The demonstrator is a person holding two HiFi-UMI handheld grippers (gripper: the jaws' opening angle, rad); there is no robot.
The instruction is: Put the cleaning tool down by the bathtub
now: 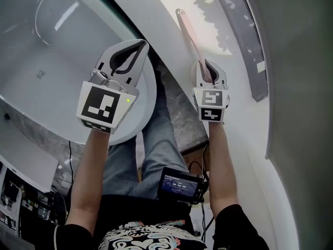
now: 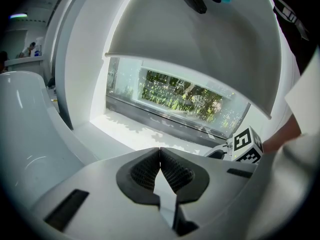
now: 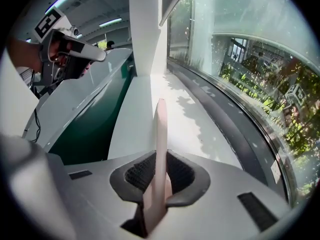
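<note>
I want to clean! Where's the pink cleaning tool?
The cleaning tool is at the head view's right, clamped in the right tongs, over the white ledge beside the bathtub.

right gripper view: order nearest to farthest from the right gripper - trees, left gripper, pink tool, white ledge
1. pink tool, gripped in its jaws.
2. white ledge, just below and ahead.
3. left gripper, far upper left.
4. trees, right, outdoors.
</note>
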